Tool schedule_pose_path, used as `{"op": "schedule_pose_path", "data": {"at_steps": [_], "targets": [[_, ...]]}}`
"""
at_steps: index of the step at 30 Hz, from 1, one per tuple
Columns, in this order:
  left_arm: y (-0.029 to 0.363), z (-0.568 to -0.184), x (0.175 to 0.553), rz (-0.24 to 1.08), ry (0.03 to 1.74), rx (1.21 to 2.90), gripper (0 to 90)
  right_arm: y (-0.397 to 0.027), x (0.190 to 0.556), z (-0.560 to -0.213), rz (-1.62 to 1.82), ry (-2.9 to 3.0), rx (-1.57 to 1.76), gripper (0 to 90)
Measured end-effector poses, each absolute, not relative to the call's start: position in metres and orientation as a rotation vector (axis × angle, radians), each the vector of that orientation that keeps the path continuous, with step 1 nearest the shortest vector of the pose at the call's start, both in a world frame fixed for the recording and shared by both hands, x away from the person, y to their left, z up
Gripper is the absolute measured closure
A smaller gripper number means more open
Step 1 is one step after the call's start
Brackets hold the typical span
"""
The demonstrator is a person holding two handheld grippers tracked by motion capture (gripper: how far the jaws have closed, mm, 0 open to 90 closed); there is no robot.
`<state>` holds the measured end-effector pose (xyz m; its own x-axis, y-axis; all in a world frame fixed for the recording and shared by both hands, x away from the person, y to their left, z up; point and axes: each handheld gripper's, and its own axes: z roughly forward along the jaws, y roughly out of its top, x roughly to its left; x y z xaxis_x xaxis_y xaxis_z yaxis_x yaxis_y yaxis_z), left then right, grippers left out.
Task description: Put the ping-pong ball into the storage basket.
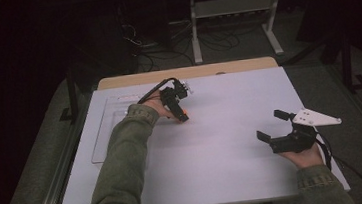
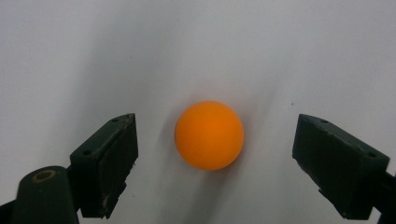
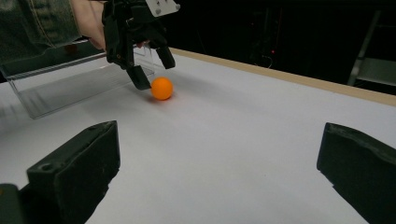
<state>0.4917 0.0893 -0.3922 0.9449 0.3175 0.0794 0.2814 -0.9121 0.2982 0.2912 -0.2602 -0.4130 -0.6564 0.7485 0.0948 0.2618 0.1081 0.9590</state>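
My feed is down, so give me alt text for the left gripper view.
An orange ball rests on the white table, centred between the left gripper's two open black jaws, with clear gaps on both sides. Neither jaw touches it.

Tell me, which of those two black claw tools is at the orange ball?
The left gripper: its open jaws straddle the orange ball. The right gripper sits apart, open over bare table.

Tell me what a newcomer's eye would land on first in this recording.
The orange ball on the white table, sitting between the open jaws of the left gripper without touching them. Next, the clear plastic box beside it at the table's left, and the right gripper held open near the right edge.
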Motion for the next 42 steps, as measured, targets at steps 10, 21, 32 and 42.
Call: {"op": "schedule_pose_path", "data": {"at_steps": [10, 21, 32, 42], "targets": [[0.0896, -0.3967, 0.4947, 0.175, 0.456, 2.817, 24.1, -0.2601, 0.2911, -0.4131, 1.569, 1.979, 0.981, 0.0], [0.0900, -0.3999, 0.4966, 0.172, 0.458, 2.831, 39.1, -0.2598, 0.2912, -0.4132, 1.570, 1.980, 0.979, 0.0], [0.0900, -0.4011, 0.4968, 0.163, 0.473, 2.842, 50.4, -0.2600, 0.2913, -0.4132, 1.570, 1.980, 0.980, 0.0], [0.0917, -0.3932, 0.4937, 0.173, 0.460, 2.828, 50.5, -0.2599, 0.2914, -0.4132, 1.569, 1.978, 0.983, 0.0]]}}
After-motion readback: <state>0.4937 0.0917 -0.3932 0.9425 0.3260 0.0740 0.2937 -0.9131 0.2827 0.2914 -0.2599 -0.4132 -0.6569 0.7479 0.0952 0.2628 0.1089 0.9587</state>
